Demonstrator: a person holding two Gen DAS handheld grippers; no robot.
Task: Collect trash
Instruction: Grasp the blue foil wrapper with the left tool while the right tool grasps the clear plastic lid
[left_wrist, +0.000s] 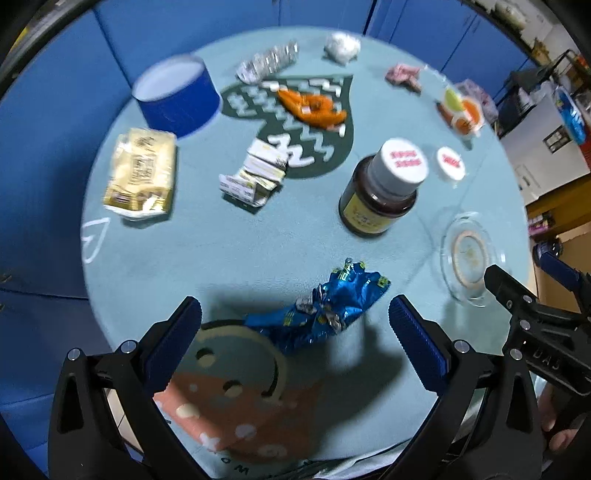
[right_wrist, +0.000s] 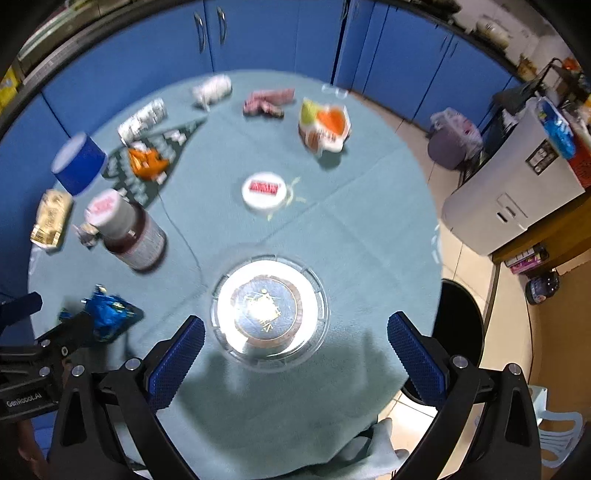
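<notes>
The left gripper (left_wrist: 295, 321) has its jaws spread wide and grips nothing; the crumpled blue foil wrapper (left_wrist: 325, 310) lies on the cloth between its blue ribbed pads (left_wrist: 173, 343), touching neither. The right gripper (right_wrist: 295, 343) is equally wide open and empty, poised over the clear glass ashtray (right_wrist: 267, 310), which sits between its fingers.

Taking the brown glass bottle with a white cap (left_wrist: 380, 192) as landmark: the blue wrapper is nearer the camera than it, the loose white lid (left_wrist: 450, 163) just beside it, the ashtray to its right. Beyond it lie an orange wrapper (left_wrist: 314, 107), a folded paper carton (left_wrist: 255, 173), a gold packet (left_wrist: 142, 171) and a blue cylindrical tub (left_wrist: 177, 96).

The round table's teal cloth (right_wrist: 351, 229) stands before blue cabinet doors (right_wrist: 258, 33).
</notes>
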